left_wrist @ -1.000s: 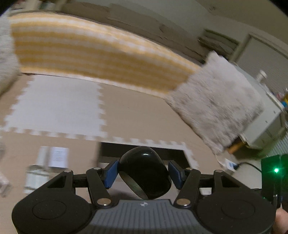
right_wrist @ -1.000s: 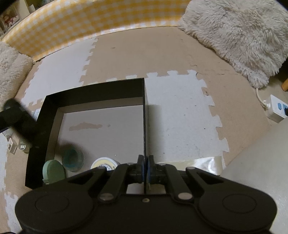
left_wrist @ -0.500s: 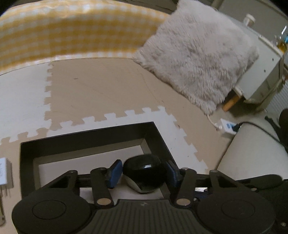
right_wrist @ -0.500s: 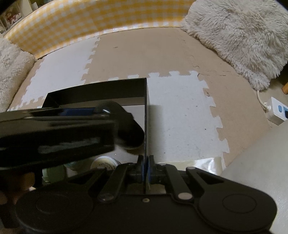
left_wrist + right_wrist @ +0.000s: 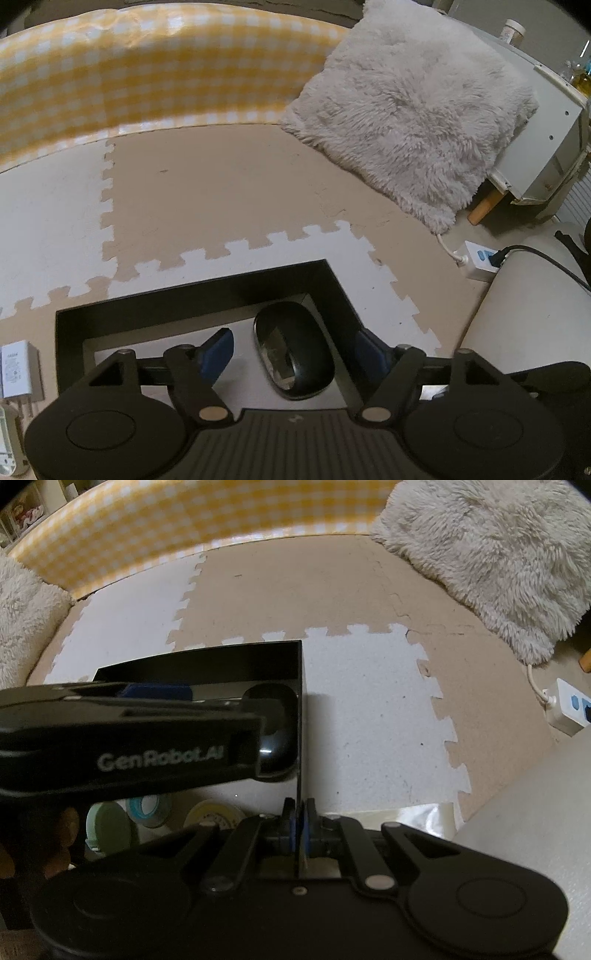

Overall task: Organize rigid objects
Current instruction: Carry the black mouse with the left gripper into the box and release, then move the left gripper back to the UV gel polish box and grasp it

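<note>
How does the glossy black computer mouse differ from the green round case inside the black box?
The glossy black computer mouse is oval and dark, lying flat by the black box's right wall; the green round case is pale, disc-shaped and apparently on edge, nearer the left. Both are inside the box.

Foam-mat floor (image 5: 229, 206): black box (image 5: 192, 301), fluffy cushion (image 5: 413, 110), white charger (image 5: 14, 367), power strip (image 5: 478, 258).

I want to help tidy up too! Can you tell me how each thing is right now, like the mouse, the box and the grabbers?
Computer mouse: lying in the box, released, between the left jaws.
Black box: open-topped, on the floor mat.
Left gripper: jaws opening, not touching the mouse.
Right gripper: jaws shut on the box's wall.
Tape rolls: lying in the box.
Charger: on the mat, outside the box.
</note>
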`<control>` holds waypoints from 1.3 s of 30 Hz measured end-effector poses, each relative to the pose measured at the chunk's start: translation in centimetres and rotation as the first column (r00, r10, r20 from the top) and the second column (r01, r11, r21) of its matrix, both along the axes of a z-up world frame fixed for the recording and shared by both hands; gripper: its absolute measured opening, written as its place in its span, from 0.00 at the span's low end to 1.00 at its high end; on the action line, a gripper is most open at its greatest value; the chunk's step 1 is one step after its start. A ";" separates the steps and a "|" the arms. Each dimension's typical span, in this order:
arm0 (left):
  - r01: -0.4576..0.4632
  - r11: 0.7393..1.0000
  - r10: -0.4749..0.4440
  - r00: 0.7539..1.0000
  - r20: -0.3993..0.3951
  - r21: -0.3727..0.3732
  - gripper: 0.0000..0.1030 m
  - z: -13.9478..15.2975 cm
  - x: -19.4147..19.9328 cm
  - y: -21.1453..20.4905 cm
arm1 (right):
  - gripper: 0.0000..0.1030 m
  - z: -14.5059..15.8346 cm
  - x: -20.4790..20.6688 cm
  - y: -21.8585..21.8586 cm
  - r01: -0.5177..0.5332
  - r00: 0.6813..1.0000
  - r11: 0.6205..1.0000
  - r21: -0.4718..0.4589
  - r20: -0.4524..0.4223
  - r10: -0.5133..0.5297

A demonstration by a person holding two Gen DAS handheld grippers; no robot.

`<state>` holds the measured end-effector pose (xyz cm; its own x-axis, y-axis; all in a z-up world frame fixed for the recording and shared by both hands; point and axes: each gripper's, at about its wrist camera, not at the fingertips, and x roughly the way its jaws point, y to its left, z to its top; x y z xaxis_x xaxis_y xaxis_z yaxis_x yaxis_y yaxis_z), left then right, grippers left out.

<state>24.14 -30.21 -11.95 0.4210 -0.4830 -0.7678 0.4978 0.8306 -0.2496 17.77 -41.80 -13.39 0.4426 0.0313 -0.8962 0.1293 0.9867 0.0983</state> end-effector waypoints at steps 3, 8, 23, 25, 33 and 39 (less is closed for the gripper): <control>-0.007 1.000 0.007 1.000 -0.001 0.001 0.81 0.1 -0.3 0.6 | 0.04 0.0 0.0 0.0 0.002 1.000 1.000 0.002 -0.001 -0.002; -0.007 1.000 0.006 1.000 0.017 0.025 0.88 0.4 -1.1 1.7 | 0.04 0.0 0.0 -0.1 0.007 1.000 1.000 0.010 0.000 -0.007; -0.001 0.999 -0.003 0.997 0.076 0.042 0.95 4.2 -4.2 9.5 | 0.04 -0.1 0.0 -0.2 0.007 1.000 1.000 0.011 0.000 -0.007; -0.004 0.998 -0.001 0.996 0.089 0.056 0.97 4.6 -4.7 10.3 | 0.04 -0.1 0.0 -0.1 0.007 1.000 1.000 0.010 0.000 -0.007; 0.023 0.974 -0.050 0.992 0.114 0.224 1.00 4.0 -5.8 12.3 | 0.04 -0.1 0.0 -0.2 0.007 1.000 1.000 0.011 0.000 -0.007; 0.035 0.942 -0.065 0.995 0.081 0.334 1.00 1.6 -5.3 12.7 | 0.04 -0.1 0.0 -0.2 0.007 1.000 1.000 0.010 0.000 -0.007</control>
